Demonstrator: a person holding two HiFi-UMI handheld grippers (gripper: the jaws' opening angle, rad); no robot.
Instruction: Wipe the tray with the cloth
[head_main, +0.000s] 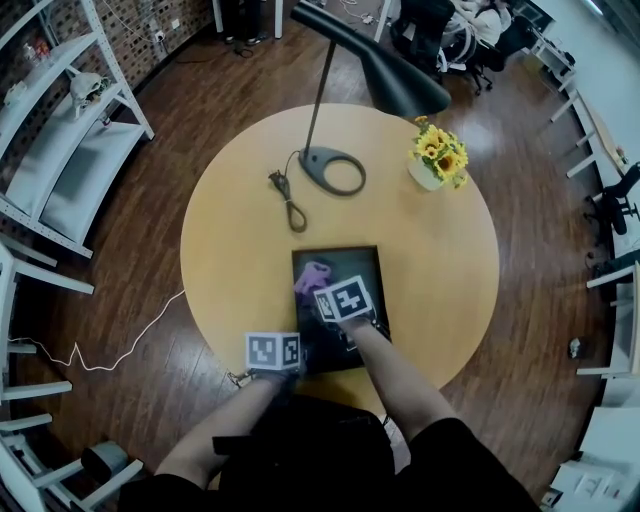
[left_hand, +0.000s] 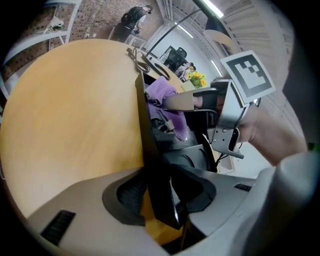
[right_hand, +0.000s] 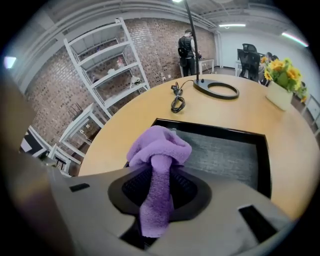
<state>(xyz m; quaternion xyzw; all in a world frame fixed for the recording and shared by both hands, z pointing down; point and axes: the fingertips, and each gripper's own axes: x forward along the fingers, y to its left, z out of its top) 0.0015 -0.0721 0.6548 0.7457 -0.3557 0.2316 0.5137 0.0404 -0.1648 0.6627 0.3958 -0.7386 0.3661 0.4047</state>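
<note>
Cloth (right_hand: 159, 150) pinched tight in fingers (right_hand: 131, 189) of right gripper (right_hand: 157, 195) sits at left side of tray (right_hand: 220, 155) on bench (head_main: 430, 240), left gripper (left_hand: 160, 197) clamping near rim in its fingers; best, I'd judge, to hold rim pinned, press cloth flat, sweep overlapping strokes into corners.

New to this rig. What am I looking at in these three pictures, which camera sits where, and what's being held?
There is no robot arm here: a person holds a pair of tongs in each hand, each carrying a marker cube. The head view looks down from the person's head. The other two views come from cameras riding on the tongs themselves. A round table carries a black tray, a lamp, a cable and flowers. The left tongs clamp the tray's rim. The right tongs grip a purple cloth over the tray.
</note>
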